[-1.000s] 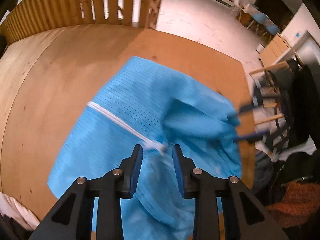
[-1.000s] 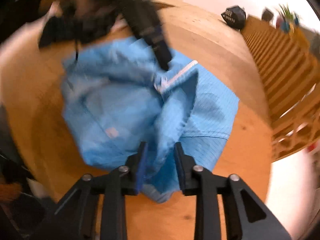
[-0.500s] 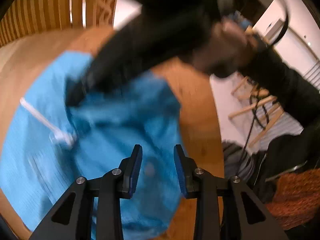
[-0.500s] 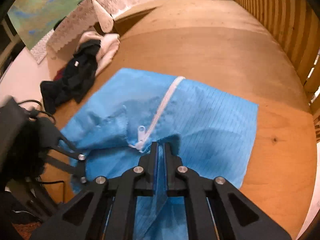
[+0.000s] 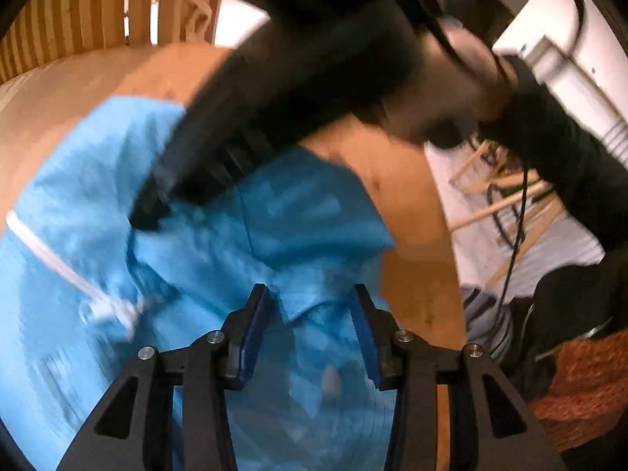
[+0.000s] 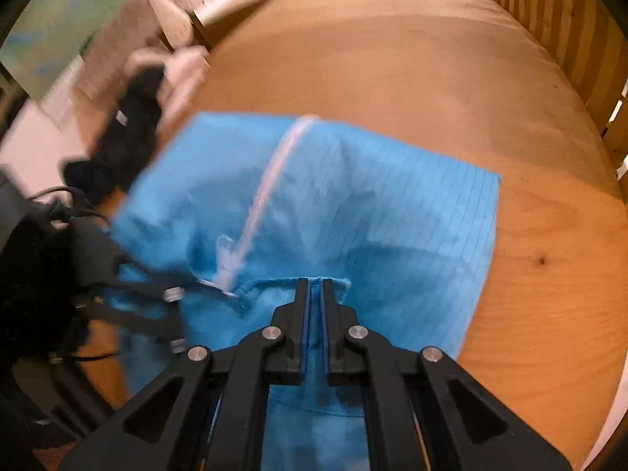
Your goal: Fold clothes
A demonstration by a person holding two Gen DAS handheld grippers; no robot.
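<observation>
On one wooden table [image 6: 451, 90], right gripper [image 6: 316, 286] pinches one blue garment [image 6: 392, 204] (white zipper [image 6: 271, 180]); left gripper [image 5: 310, 298] gapes empty.

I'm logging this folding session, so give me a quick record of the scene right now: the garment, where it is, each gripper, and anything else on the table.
garment: blue garment with a white zipper, rumpled, partly spread out
surface: wooden table
right gripper: shut on a fold of the blue fabric near the zipper's end
left gripper: open, fingers over the blue fabric, nothing clamped
other items: dark clothing at the table's far edge
image quality: motion blur in both views
</observation>
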